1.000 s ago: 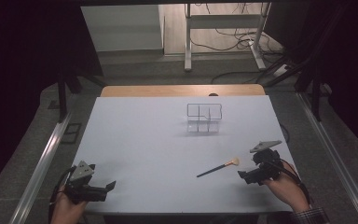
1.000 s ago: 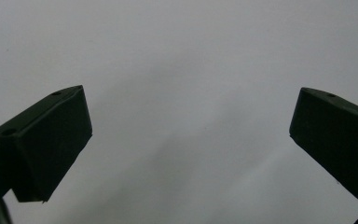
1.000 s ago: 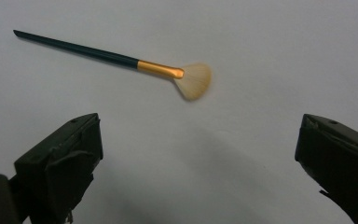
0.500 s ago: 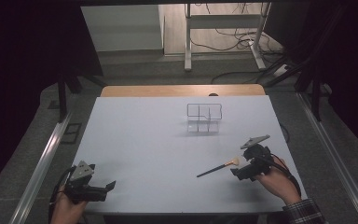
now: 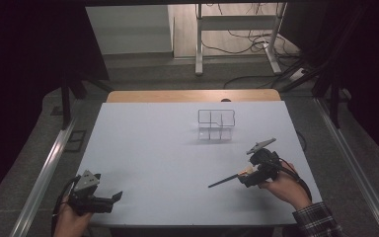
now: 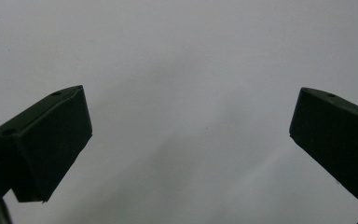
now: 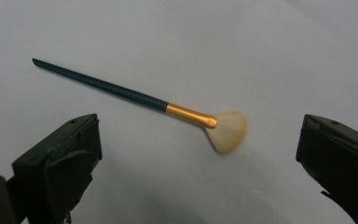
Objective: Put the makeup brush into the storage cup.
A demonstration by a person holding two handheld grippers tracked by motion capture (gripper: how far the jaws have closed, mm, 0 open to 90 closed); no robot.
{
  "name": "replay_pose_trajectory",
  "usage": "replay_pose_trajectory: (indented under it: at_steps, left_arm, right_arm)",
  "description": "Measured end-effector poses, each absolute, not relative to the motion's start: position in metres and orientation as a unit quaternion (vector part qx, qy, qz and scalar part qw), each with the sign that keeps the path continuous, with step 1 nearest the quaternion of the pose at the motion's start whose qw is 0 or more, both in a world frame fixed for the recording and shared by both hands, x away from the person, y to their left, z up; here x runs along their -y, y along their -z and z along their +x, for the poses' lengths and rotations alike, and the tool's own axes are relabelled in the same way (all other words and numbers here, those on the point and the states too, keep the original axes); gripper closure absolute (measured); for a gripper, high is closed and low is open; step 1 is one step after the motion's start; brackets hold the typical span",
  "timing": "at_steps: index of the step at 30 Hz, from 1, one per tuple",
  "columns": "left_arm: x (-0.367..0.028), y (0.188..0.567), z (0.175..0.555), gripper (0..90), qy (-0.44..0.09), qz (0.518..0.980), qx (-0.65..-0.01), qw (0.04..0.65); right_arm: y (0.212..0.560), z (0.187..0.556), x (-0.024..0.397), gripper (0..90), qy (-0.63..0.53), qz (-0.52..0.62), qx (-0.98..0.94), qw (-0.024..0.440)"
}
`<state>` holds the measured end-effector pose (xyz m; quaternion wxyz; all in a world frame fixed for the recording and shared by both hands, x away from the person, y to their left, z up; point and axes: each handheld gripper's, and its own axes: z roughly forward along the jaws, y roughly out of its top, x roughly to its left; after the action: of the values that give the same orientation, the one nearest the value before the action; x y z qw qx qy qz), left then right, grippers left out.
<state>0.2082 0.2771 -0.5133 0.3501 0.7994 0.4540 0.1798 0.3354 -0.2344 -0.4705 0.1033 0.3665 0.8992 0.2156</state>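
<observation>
My right gripper (image 7: 200, 154) has its jaws spread wide, nothing between them. In the right gripper view the brush (image 7: 135, 100) lies flat on the table just ahead of the jaws: dark handle running away to the upper left, gold ferrule (image 7: 191, 115) near the middle, pale fan bristles (image 7: 228, 131) closest to the gap. In the high view the same gripper (image 5: 249, 175) sits at the bristle end of the brush (image 5: 224, 180), near the table's right edge and towards its near edge.

My left gripper (image 6: 191, 140) is likewise released, jaws well apart over bare white surface; from above it rests at the near left corner (image 5: 106, 201), well apart from everything.

Risks, as I judge them. The brush is thin and lies flat, so jaws closing from above could skid off the handle or roll it. Closing on the bristles would splay them and hold poorly; the ferrule or handle looks the better target. The jaws may also scrape the table (image 5: 148, 148) if I go too low.

Room: the wire rack (image 5: 216, 124) stands towards the far edge, apart from the brush. The middle and left of the table are open. The right edge is close to my hand (image 5: 284, 190), so any nudge rightward has little margin.
</observation>
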Motion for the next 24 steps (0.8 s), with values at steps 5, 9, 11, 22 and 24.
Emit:
replay_pose_trajectory:
  at_steps: [5, 9, 11, 22, 24]
  left_arm:
    - [-0.277, 0.513, 0.208, 0.0, -0.18, 0.799, -0.454, 0.35]
    - [-0.277, 0.513, 0.208, 0.0, -0.18, 0.799, -0.453, 0.35]
    - [-0.277, 0.513, 0.208, 0.0, -0.18, 0.8, -0.453, 0.35]
    - [-0.276, 0.513, 0.209, 0.0, -0.179, 0.801, -0.452, 0.351]
    - [-0.277, 0.513, 0.209, 0.0, -0.178, 0.801, -0.452, 0.351]
  right_arm:
    - [0.47, 0.339, 0.225, 0.2, -0.207, 0.354, -0.906, 0.101]
    - [0.471, 0.341, 0.22, 0.2, -0.204, 0.347, -0.91, 0.096]
    - [0.471, 0.342, 0.217, 0.2, -0.202, 0.345, -0.912, 0.092]
    - [0.473, 0.346, 0.202, 2.2, -0.197, 0.326, -0.921, 0.087]
    - [0.474, 0.346, 0.199, 2.2, -0.196, 0.322, -0.922, 0.084]
